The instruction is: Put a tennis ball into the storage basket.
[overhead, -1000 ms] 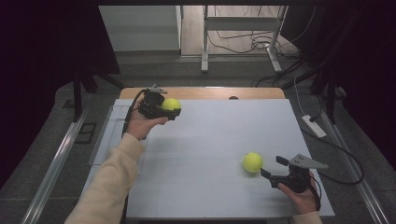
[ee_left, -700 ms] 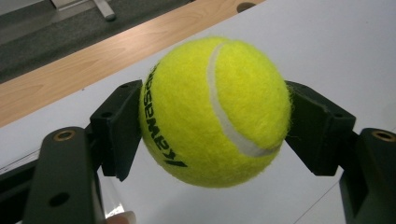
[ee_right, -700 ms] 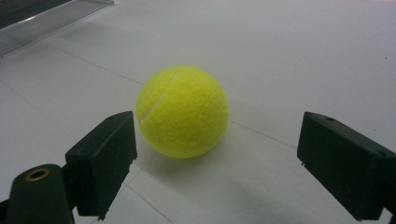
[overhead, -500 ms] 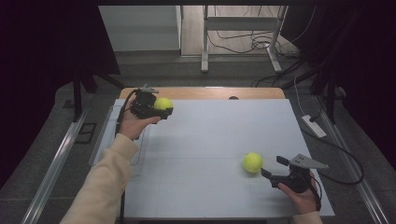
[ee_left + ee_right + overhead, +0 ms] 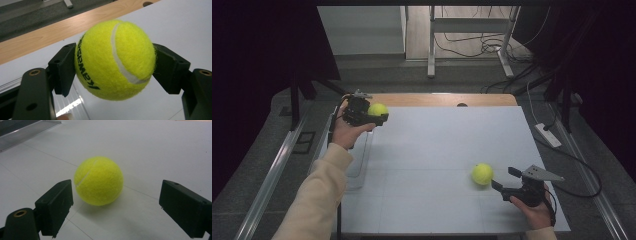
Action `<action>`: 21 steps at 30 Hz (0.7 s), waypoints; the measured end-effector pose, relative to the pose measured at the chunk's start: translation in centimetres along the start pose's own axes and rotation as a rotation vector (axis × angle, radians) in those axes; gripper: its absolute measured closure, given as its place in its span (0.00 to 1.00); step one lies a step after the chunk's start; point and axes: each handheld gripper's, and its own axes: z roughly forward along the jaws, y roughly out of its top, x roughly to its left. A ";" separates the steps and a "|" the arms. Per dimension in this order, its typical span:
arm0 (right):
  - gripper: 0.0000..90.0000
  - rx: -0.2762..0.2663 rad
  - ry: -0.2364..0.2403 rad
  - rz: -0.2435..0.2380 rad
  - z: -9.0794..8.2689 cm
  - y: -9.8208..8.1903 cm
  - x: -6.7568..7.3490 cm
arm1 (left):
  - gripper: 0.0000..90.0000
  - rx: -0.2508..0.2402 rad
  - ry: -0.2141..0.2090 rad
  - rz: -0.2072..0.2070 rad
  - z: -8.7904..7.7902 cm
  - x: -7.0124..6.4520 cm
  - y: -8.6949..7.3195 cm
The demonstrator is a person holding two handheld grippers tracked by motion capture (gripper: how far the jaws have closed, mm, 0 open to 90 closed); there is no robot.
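Your left gripper [image 5: 379, 116] clamps one tennis ball [image 5: 115, 59] above the table's [image 5: 437, 145] far left corner. Your right gripper [image 5: 116, 207] stands wide apart, the second ball [image 5: 98, 180] resting on the table just ahead of it, untouched.

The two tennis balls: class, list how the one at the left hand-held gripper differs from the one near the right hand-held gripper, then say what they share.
1. The held ball is clamped in the left hand-held gripper; the loose ball lies on the table, untouched.
2. The held ball is lifted off the surface at the far left corner; the loose ball rests near the front right, before the open right hand-held gripper.
3. Black lettering shows on the held ball; none shows on the loose ball.

Both are yellow-green with a white seam.
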 end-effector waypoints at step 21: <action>0.14 0.002 0.000 0.001 -0.1 -0.1 -0.3 | 0.30 -0.005 0.084 -0.080 -0.9 3.4 -0.9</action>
